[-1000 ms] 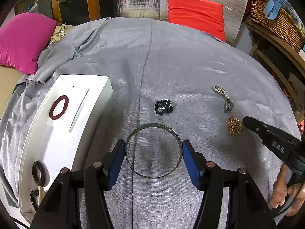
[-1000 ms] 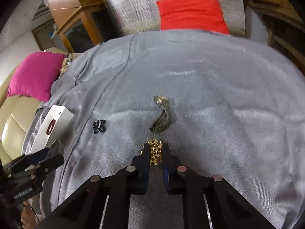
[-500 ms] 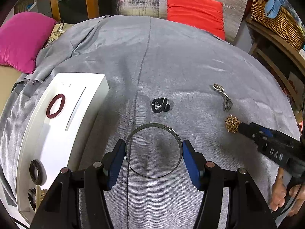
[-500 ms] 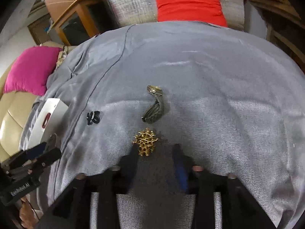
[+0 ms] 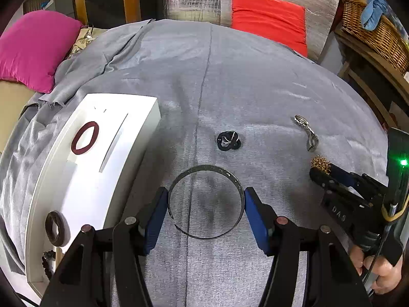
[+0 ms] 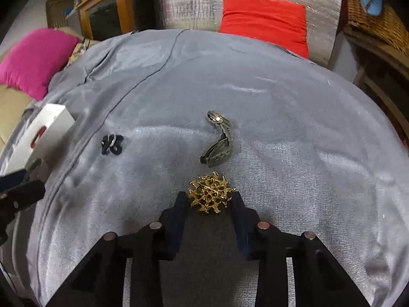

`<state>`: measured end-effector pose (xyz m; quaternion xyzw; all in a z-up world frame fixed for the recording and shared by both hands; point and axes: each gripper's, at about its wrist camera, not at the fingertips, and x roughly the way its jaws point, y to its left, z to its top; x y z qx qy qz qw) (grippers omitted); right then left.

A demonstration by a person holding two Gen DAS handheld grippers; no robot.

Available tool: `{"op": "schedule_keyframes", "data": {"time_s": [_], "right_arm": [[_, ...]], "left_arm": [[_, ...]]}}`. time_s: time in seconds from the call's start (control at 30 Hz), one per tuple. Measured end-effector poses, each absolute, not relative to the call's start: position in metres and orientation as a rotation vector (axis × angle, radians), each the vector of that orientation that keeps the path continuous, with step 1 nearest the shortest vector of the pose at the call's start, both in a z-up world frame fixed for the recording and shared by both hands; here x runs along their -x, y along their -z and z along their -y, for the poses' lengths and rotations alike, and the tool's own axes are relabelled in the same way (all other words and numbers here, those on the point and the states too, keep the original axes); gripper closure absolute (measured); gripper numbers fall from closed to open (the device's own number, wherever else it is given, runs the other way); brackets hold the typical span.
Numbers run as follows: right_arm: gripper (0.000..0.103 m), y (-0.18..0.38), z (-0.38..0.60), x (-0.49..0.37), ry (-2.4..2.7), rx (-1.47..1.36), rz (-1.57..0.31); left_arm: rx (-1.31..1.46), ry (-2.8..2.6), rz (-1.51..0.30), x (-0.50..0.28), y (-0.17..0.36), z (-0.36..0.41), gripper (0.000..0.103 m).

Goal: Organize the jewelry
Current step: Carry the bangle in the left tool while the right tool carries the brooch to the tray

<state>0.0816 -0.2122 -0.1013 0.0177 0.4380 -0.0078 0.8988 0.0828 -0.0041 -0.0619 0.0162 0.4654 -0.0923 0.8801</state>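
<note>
My left gripper [image 5: 206, 195] is shut on a thin dark metal bangle [image 5: 204, 166], one blue pad against each side of it, above the grey cloth [image 5: 230, 81]. In the right wrist view my right gripper [image 6: 209, 196] is low on the cloth with its jaws closing. A spiky gold brooch [image 6: 211, 192] sits between its fingertips and touches both pads. From the left wrist view the right gripper [image 5: 319, 173] covers most of the brooch [image 5: 318, 160]. A white jewelry box [image 5: 84, 179] at the left carries a maroon ring [image 5: 85, 138] and a dark ring [image 5: 54, 227].
A small black jewelry piece [image 5: 228, 141] lies mid-cloth beyond the bangle. A silver leaf-shaped piece [image 6: 218, 143] lies just past the brooch. A pink cushion [image 5: 33, 48], a red cushion [image 5: 268, 25] and a wicker basket [image 5: 370, 30] ring the far edge. A hand [image 5: 378, 268] holds the right gripper.
My right gripper opened, moved forward and down around the gold brooch, and its jaws have narrowed onto it. My left gripper kept the bangle and barely moved.
</note>
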Motion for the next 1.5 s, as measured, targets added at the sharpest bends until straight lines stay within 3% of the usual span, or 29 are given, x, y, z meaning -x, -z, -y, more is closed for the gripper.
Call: {"op": "schedule_keyframes", "data": {"time_s": [0.77, 1.17, 1.5], "right_arm": [[0.067, 0.065, 0.176, -0.062, -0.101, -0.102, -0.779], [0.067, 0.039, 0.084, -0.053, -0.332, -0.112, -0.721], [0.067, 0.030, -0.032, -0.081, -0.505, -0.009, -0.810]], "left_arm": [[0.021, 0.108, -0.797, -0.046, 0.017, -0.080, 0.041], [0.102, -0.058, -0.768, -0.035, 0.014, -0.183, 0.041], [0.164, -0.101, -0.778, -0.030, 0.017, -0.227, 0.041]]}}
